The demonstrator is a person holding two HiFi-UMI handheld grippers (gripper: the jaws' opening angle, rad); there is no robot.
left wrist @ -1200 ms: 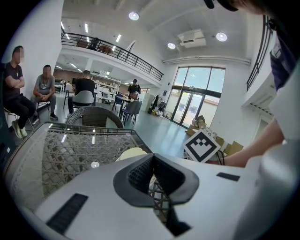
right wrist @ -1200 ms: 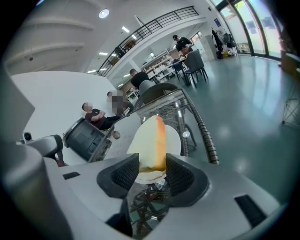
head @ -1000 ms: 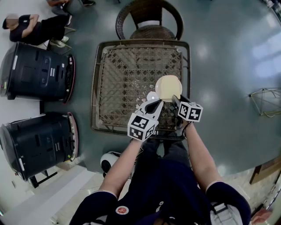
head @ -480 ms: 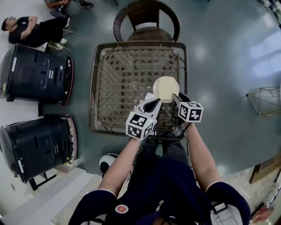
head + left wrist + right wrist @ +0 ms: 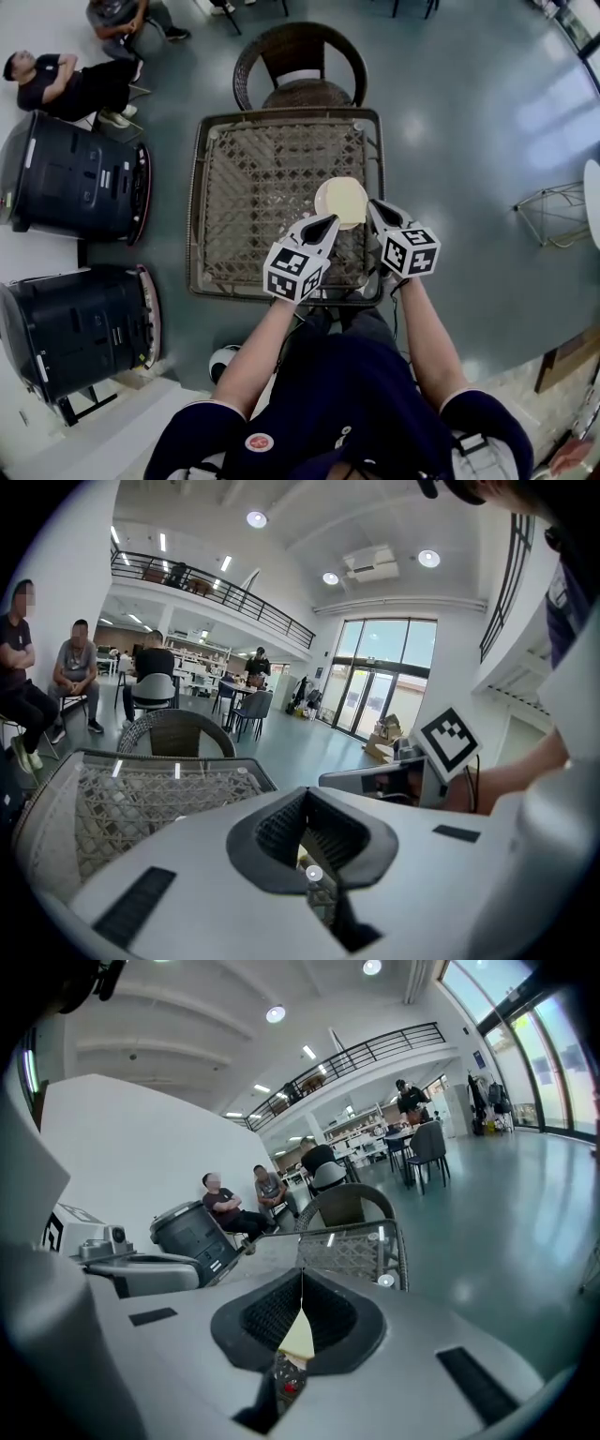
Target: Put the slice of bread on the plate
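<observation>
Job looks done: bread slice (image 5: 343,199) sits on the plate (image 5: 321,201), so left hand-held gripper (image 5: 329,220) hangs above, pinched shut and empty. Right hand-held gripper (image 5: 373,203) is closing on nothing too.

Take the wicker table (image 5: 253,187) as the dial, with twelve at the top of the head view. The plate (image 5: 340,202) lies on the tabletop toward four o'clock, just inside the right edge. A wicker chair (image 5: 300,66) stands at twelve, close against the far edge. On the floor to the left are two large bins, one (image 5: 75,173) at nine and the other (image 5: 75,333) at eight, both apart from the table. Two seated people (image 5: 70,82) are at ten to eleven, behind the nine o'clock bin. A wire frame (image 5: 553,206) stands at three, well apart.
</observation>
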